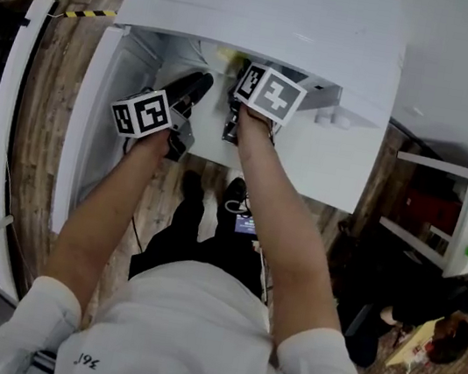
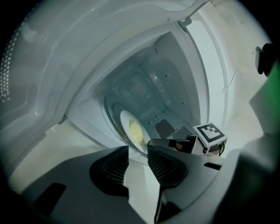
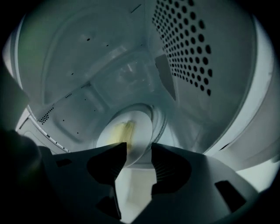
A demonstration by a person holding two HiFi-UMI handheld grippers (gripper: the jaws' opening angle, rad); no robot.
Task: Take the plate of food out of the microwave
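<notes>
Wood-plank floor (image 1: 63, 38) surrounds a white microwave (image 1: 271, 19), its door (image 1: 85, 121) standing open at the left of the head view. Inside, the plate (image 3: 142, 131) of yellowish food (image 3: 119, 130) sits on the glass turntable (image 3: 161, 118), not yet lifted. The right gripper (image 3: 134, 159), jaws spread, hangs at the plate's near rim without pinching it. The left gripper (image 2: 138, 157), likewise spread and empty, points in from the cavity mouth. Grasping and withdrawal remain.
</notes>
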